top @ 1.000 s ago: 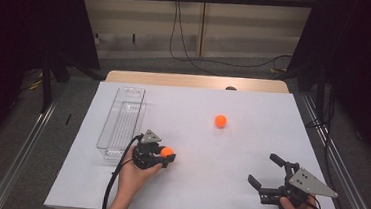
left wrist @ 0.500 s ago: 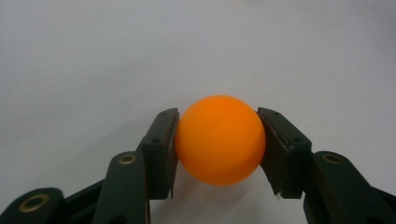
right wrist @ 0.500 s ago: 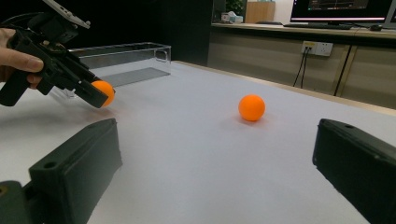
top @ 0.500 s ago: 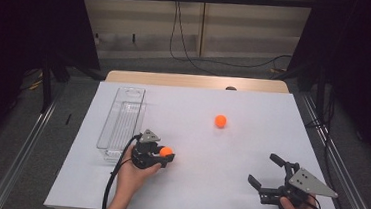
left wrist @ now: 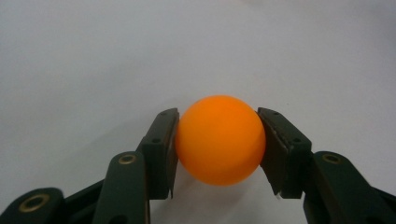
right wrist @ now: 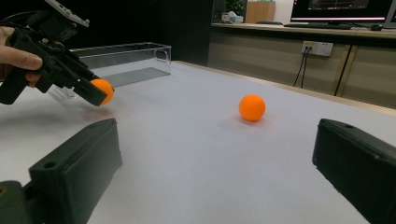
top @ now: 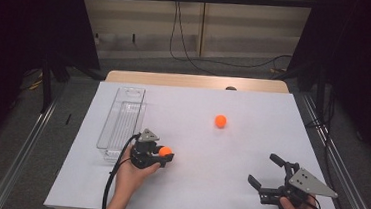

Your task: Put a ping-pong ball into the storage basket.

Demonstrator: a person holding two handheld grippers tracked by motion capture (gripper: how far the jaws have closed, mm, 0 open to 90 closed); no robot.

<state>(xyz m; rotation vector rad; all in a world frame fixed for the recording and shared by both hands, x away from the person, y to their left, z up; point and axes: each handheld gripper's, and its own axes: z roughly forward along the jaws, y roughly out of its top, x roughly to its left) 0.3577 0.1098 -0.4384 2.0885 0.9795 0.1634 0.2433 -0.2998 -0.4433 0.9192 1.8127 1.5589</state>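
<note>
**Orange ball clamped, bin next in line**

Orange and round, the ball sits squarely between the two black jaws of the left hand-held gripper, both pads pressing its sides. It rests low over the white desk, near the front-left corner and just beside the near end of the clear bin that lies along the left edge. From the right gripper view the ball shows as touching or barely above the surface; which of the two cannot be told.

Nothing has shifted across the last second: in the high view the left hand, the ball and the bin lie the same as a second ago, and the jaws stayed clamped. That reads as a grasp already settled, with the lift not yet begun. The likely next move is up and over the bin's near wall, then a release inside.

A second ball lies alone toward the middle of the desk, well apart from both hands, untouched. The right hand-held gripper waits near the front-right corner with its jaws spread wide and nothing between them, pointed roughly toward that ball.
</note>
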